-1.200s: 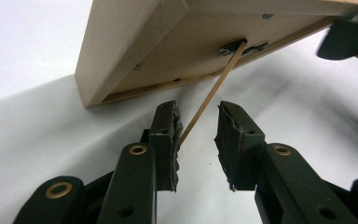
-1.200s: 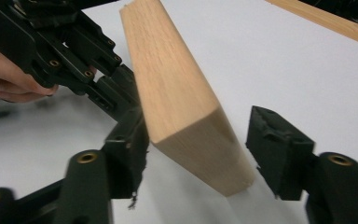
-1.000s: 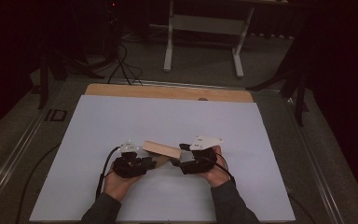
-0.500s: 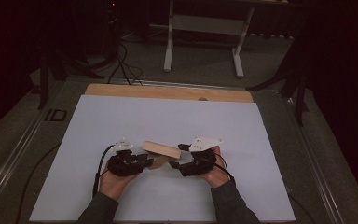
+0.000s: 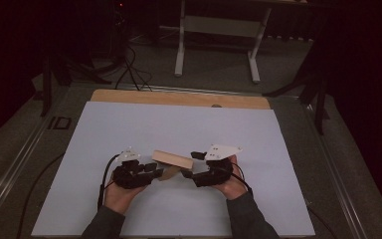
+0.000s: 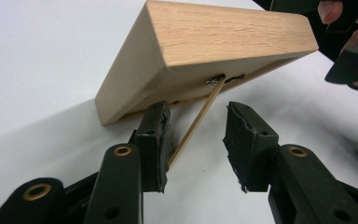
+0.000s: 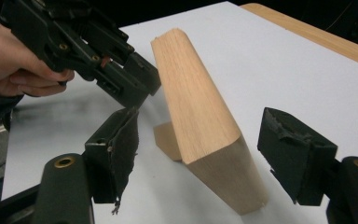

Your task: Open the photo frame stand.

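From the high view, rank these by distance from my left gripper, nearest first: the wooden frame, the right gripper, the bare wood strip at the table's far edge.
1. wooden frame: just right of the left gripper, propped between the two grippers.
2. right gripper: beyond the frame, at its right end.
3. bare wood strip: along the far edge of the table, well past the white sheet.

On the white surface (image 5: 179, 124) a wooden frame (image 5: 171, 160) sits tilted between two hands. The left tongs (image 5: 151, 170) sit just beside its near left end, their jaws having just been opening. The right tongs (image 5: 191, 167) meet its right end. A wooden strip (image 5: 179, 98) borders the surface's far edge.
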`<state>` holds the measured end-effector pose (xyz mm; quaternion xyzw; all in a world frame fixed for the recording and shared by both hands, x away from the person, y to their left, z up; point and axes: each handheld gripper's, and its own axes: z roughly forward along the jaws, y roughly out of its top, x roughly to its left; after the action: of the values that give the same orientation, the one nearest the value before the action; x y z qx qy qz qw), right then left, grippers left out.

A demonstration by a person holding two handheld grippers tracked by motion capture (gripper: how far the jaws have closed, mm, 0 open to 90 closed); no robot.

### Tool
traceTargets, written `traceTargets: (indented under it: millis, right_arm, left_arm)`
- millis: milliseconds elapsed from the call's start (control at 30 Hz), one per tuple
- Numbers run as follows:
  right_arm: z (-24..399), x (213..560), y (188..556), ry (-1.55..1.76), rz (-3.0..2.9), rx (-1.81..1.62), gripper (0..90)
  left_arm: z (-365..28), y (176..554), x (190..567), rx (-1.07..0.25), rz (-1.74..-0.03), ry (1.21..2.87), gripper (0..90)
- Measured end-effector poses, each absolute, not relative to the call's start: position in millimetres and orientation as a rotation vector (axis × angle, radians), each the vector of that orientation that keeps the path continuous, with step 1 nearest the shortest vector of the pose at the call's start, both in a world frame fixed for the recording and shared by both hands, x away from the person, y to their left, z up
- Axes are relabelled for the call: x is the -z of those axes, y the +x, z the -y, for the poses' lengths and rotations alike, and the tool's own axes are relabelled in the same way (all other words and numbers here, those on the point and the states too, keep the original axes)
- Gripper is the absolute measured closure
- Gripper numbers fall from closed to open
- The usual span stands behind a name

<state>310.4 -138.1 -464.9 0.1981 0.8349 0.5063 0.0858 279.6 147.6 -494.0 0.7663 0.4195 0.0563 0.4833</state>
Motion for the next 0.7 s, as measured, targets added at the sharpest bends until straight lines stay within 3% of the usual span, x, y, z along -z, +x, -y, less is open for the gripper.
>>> traceTargets:
  millis: [633, 700]
  right_arm:
    - [147, 455, 311, 0.63, -2.439, -1.594, 27.6]
    - [152, 454, 314, 0.665, -2.421, -1.616, 30.8]
  left_arm:
    - [-146, 275, 486, -0.182, -0.975, 1.889, 58.0]
    - [-146, 274, 485, -0.189, -0.969, 1.889, 61.9]
